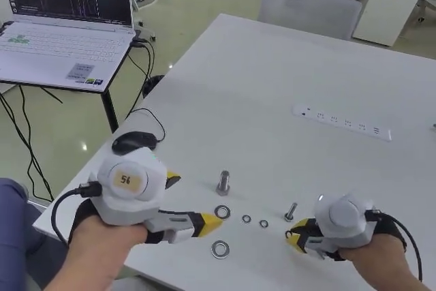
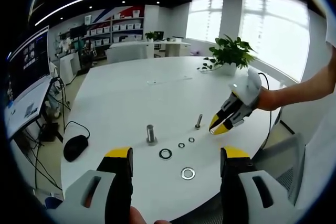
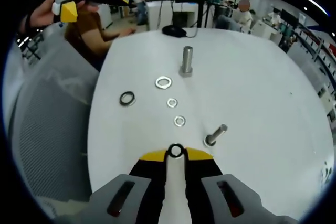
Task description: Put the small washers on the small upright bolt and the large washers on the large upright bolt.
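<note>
Right tool point(image 1: 294, 238) (washer point(image 3: 176, 151), probably) near edge point(image 3: 90, 145)

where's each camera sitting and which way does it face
Head view: on the headset, facing down at the table; left gripper and right gripper show.
Left gripper view: on the left gripper, facing the right gripper; own jaws open.
Right gripper view: on the right gripper, facing the left gripper; jaws shut on a small washer.
Shared by all: large bolt.

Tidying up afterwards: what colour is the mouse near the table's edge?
The mouse is black; the head view shows it best.
</note>
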A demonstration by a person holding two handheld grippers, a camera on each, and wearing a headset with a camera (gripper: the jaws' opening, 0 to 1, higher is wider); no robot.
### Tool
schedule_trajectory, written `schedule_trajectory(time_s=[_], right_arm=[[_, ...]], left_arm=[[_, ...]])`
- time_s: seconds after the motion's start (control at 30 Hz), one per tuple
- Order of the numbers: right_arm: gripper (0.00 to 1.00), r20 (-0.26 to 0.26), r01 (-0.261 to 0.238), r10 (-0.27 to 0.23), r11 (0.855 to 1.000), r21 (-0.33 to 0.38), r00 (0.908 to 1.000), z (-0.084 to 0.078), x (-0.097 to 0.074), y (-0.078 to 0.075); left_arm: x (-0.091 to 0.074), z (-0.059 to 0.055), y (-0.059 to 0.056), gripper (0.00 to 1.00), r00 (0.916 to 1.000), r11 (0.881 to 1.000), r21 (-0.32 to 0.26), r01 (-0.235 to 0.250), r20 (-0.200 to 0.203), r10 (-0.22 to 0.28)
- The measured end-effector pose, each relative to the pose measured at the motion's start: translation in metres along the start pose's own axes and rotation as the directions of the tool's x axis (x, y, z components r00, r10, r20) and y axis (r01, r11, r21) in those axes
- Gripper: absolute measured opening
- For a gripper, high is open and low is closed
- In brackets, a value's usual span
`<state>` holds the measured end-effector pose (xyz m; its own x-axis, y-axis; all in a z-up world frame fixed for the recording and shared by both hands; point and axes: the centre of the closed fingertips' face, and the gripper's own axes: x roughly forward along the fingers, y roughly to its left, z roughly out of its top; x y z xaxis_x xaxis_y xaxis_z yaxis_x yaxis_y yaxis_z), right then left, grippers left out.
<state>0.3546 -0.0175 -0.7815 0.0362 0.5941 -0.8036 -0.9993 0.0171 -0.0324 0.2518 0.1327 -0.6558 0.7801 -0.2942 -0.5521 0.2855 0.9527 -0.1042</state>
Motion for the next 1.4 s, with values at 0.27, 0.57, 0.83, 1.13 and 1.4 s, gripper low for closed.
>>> schedule_trajectory(time_s=[0.27, 0.57, 0.83, 1.13, 1.4], right_arm=[[0.13, 0.031, 0.062, -0.063, 0.998, 0.029, 0.9975, 0.013, -0.014, -0.027], [0.13, 0.039, 0.092, -0.094, 0.995, 0.034, 0.9948, 0.023, -0.018, -0.043], [0.13, 0.019, 0.085, -0.085, 0.996, 0.024, 0.9962, 0.026, -0.014, -0.050], [0.13, -0.015, 0.071, -0.071, 0.997, 0.000, 0.9973, 0.025, -0.007, -0.050], [0.13, -0.034, 0.063, -0.064, 0.998, -0.014, 0.9974, 0.025, -0.005, -0.049]], left_arm=[[0.001, -0.001, -0.001, 0.67, 1.0000, 1.000, 0.001, 0.002, -0.003, -0.002], [0.000, 0.000, 0.000, 0.67, 1.0000, 1.000, 0.001, -0.003, -0.002, 0.003], [0.001, 0.000, -0.001, 0.67, 1.0000, 1.000, 0.003, 0.000, -0.002, 0.000], [0.000, -0.001, 0.002, 0.67, 1.0000, 1.000, -0.002, -0.006, -0.002, 0.006], [0.000, -0.001, 0.001, 0.67, 1.0000, 1.000, -0.002, -0.005, -0.002, 0.005]])
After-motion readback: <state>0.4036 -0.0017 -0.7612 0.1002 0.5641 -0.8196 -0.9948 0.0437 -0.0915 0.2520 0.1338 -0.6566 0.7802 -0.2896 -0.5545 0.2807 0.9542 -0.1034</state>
